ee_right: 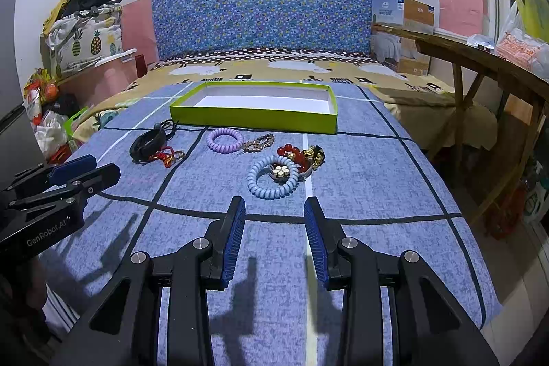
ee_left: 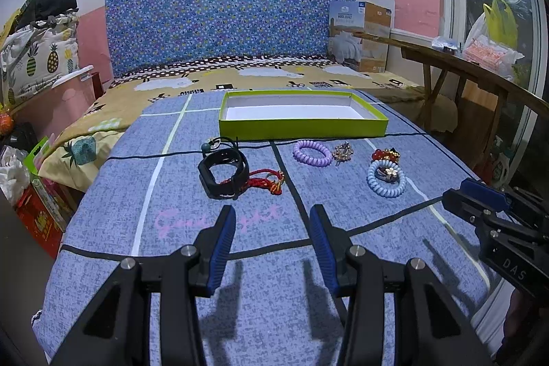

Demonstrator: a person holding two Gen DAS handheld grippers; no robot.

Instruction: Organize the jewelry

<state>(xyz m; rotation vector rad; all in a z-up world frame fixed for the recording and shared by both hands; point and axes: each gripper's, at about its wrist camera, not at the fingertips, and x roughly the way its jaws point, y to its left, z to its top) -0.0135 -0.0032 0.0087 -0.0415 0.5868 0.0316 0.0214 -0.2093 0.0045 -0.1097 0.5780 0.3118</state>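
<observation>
A lime-green open box [ee_left: 303, 127] [ee_right: 254, 119] with a white inside sits at the far end of the blue cloth. In front of it lie a black watch band [ee_left: 223, 172] [ee_right: 147, 143], a red cord bracelet [ee_left: 266, 182] [ee_right: 168, 156], a purple coil tie [ee_left: 312, 152] [ee_right: 224, 139], a gold bead piece [ee_left: 341, 152] [ee_right: 259, 142], red beads [ee_left: 384, 155] [ee_right: 295, 153] and a light-blue coil tie [ee_left: 386, 179] [ee_right: 272, 179]. My left gripper [ee_left: 272, 215] hovers open short of the watch band. My right gripper [ee_right: 274, 206] hovers open short of the light-blue tie. Both hold nothing.
The blue cloth [ee_left: 240, 280] covers a bed end with drop-offs left and right. A wooden bench [ee_right: 480, 57] runs along the right. Bags and boxes [ee_left: 37, 187] crowd the floor at left. A patterned headboard [ee_right: 274, 2] stands behind.
</observation>
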